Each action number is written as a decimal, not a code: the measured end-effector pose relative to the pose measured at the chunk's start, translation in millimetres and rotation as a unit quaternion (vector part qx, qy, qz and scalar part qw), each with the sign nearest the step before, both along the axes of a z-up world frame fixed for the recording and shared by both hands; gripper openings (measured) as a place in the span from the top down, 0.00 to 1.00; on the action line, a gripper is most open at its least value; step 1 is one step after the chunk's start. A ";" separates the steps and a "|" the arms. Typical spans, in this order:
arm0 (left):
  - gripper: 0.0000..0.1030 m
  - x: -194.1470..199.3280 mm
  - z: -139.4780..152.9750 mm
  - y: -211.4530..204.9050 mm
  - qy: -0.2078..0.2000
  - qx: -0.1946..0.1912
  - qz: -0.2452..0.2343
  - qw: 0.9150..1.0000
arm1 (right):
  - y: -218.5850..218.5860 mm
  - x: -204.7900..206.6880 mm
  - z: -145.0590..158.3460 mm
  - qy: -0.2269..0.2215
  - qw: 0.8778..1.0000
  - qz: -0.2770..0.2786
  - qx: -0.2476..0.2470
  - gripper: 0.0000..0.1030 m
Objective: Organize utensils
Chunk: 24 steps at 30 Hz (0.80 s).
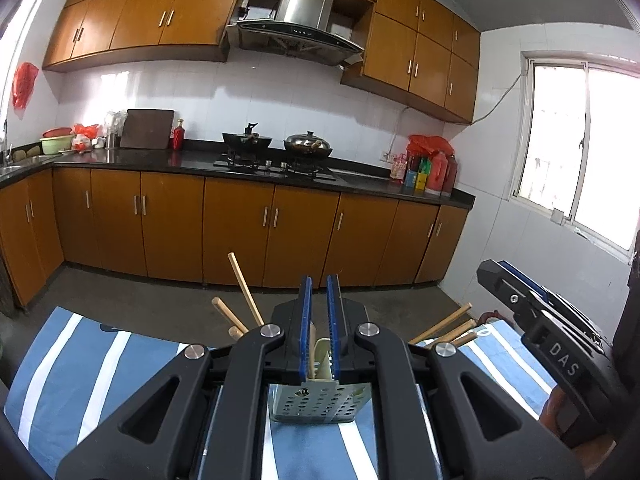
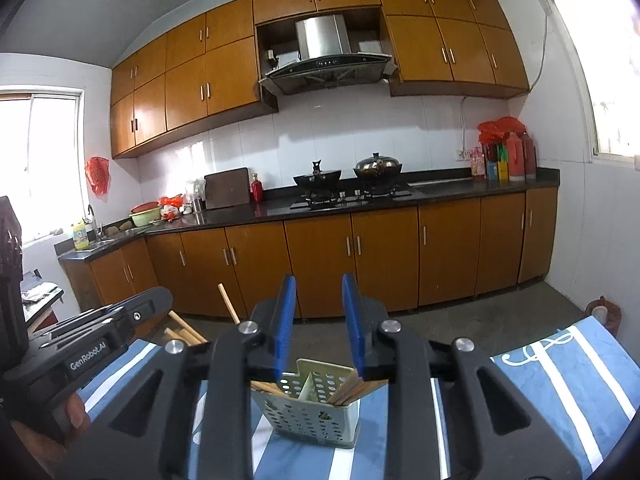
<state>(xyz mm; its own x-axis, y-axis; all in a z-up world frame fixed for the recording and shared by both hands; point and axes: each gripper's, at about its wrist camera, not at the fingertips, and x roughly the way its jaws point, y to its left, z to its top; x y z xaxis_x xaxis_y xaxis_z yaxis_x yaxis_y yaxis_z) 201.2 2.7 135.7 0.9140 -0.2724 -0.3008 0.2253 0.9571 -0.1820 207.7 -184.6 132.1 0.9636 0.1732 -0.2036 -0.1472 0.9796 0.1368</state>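
Note:
A perforated metal utensil holder [image 1: 316,404] stands on a blue and white striped cloth [image 1: 84,364]. It also shows in the right wrist view [image 2: 310,406]. Wooden chopsticks [image 1: 245,290] stick out of its left side and more chopsticks [image 1: 442,330] out of its right side. My left gripper [image 1: 319,282] is above the holder, its blue pads nearly together with a narrow gap, nothing between the tips. My right gripper [image 2: 318,286] is open and empty above the holder, where chopsticks [image 2: 352,388] lean in the right compartment. The right gripper's body shows in the left view [image 1: 536,320].
The cloth [image 2: 560,380] covers the table [image 1: 560,408]. Beyond it are a grey floor [image 1: 160,300], brown cabinets [image 1: 240,228], a dark counter with a stove and two woks [image 1: 276,144], and bottles [image 1: 432,172] at the right end. Windows sit on both side walls.

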 end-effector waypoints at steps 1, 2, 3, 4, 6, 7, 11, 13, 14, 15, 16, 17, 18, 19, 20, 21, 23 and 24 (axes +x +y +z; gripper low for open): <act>0.80 -2.0 1.4 1.0 -0.003 -0.002 0.002 1.000 | -0.7 -3.2 1.0 -0.003 1.000 0.000 0.001 0.75; 0.72 -1.3 3.0 0.7 -0.005 -0.002 0.003 1.000 | -2.1 -6.2 1.1 -0.005 1.000 0.000 0.003 0.75; 0.71 -4.6 4.8 2.2 -0.009 -0.003 0.006 1.000 | -3.1 -8.9 1.7 -0.007 1.000 0.000 0.004 0.75; 0.71 -6.0 6.0 3.2 -0.012 -0.005 0.008 1.000 | -4.6 -12.6 2.7 -0.009 1.000 0.000 0.005 0.75; 0.71 -10.1 8.9 6.7 -0.015 -0.009 0.009 1.000 | -7.3 -19.2 4.6 -0.013 1.000 0.000 0.005 0.75; 0.71 -13.6 10.6 9.0 -0.017 -0.011 0.010 1.000 | -8.1 -25.2 5.3 -0.015 1.000 0.001 0.004 0.75; 0.67 -32.1 11.5 19.0 -0.026 -0.010 0.017 0.999 | -12.5 -49.7 2.0 -0.024 1.000 0.002 0.004 0.66; 0.61 -43.3 7.2 23.0 -0.027 -0.004 0.023 0.999 | -14.3 -62.5 -2.1 -0.027 1.000 0.001 0.005 0.61; 0.57 -49.0 4.5 25.8 -0.025 0.000 0.027 0.999 | -15.0 -69.0 -5.0 -0.026 1.000 0.001 0.005 0.58; 0.56 -58.6 -1.1 29.1 -0.023 0.008 0.034 0.999 | -15.4 -75.6 -8.6 -0.025 1.000 0.002 0.006 0.55; 0.52 -64.2 -4.9 30.8 -0.023 0.012 0.037 0.999 | -15.6 -83.8 -14.1 -0.023 1.000 0.002 0.006 0.53; 0.47 -70.8 -9.6 32.6 -0.022 0.019 0.040 0.999 | -15.2 -90.4 -19.1 -0.020 1.000 0.002 0.006 0.49; 0.44 -81.8 -17.7 34.1 -0.023 0.032 0.047 0.998 | -13.9 -99.8 -26.8 -0.018 1.000 0.002 0.002 0.45; 0.37 -89.9 -23.2 35.0 -0.025 0.041 0.051 0.998 | -12.1 -107.3 -32.9 -0.017 1.000 -0.001 -0.004 0.41; 0.29 -96.9 -27.4 35.7 -0.027 0.048 0.055 0.997 | -10.3 -112.8 -36.8 -0.018 1.000 -0.004 -0.009 0.34; 0.25 -108.9 -35.8 36.0 -0.031 0.061 0.063 0.996 | -7.8 -122.9 -44.3 -0.020 1.000 -0.009 -0.018 0.24; 0.11 -125.9 -45.8 36.8 -0.040 0.080 0.076 0.993 | -4.1 -138.0 -54.5 -0.026 0.999 -0.018 -0.029 0.09; 0.08 -131.9 -49.1 36.6 -0.043 0.086 0.081 0.992 | -2.5 -146.9 -59.4 -0.031 0.999 -0.021 -0.034 0.04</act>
